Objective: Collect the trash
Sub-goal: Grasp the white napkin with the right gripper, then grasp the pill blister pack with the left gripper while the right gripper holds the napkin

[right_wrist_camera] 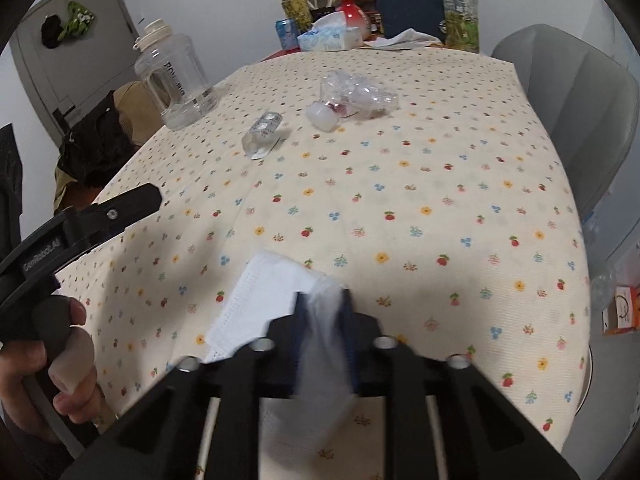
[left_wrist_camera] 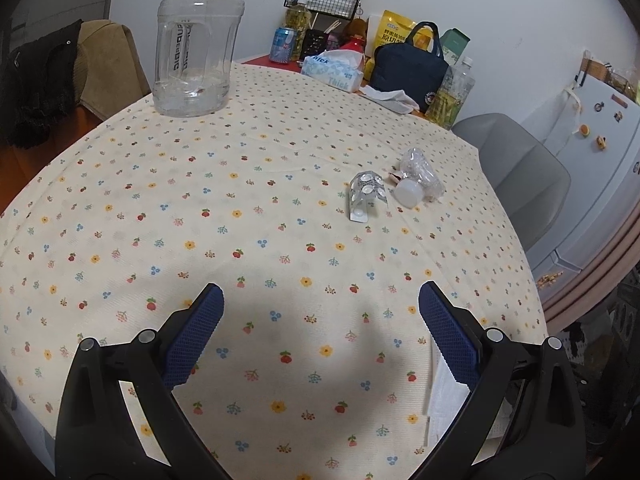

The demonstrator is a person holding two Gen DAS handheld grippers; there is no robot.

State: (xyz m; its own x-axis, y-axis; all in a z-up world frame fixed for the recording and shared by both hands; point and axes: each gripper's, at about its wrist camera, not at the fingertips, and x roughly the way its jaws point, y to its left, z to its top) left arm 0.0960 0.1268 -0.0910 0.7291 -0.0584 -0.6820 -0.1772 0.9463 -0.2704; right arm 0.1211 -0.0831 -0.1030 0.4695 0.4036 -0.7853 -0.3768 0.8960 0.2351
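Observation:
My right gripper (right_wrist_camera: 324, 300) is shut on a white paper napkin (right_wrist_camera: 260, 304), which hangs from its jaws just above the flowered tablecloth (right_wrist_camera: 400, 200). A corner of the napkin shows in the left wrist view (left_wrist_camera: 444, 404) by the right finger. My left gripper (left_wrist_camera: 320, 312) is open and empty over the near part of the table. Farther out lie a crumpled clear plastic bottle with a white cap (left_wrist_camera: 420, 178) (right_wrist_camera: 352, 100) and a silver pill blister pack (left_wrist_camera: 366, 196) (right_wrist_camera: 264, 132).
A large clear water jug (left_wrist_camera: 196, 44) (right_wrist_camera: 176, 80) stands at the far left. A tissue box (left_wrist_camera: 332, 72), a navy bag (left_wrist_camera: 412, 64), bottles and snacks crowd the far edge. A grey chair (left_wrist_camera: 520, 172) (right_wrist_camera: 572, 96) stands at the right.

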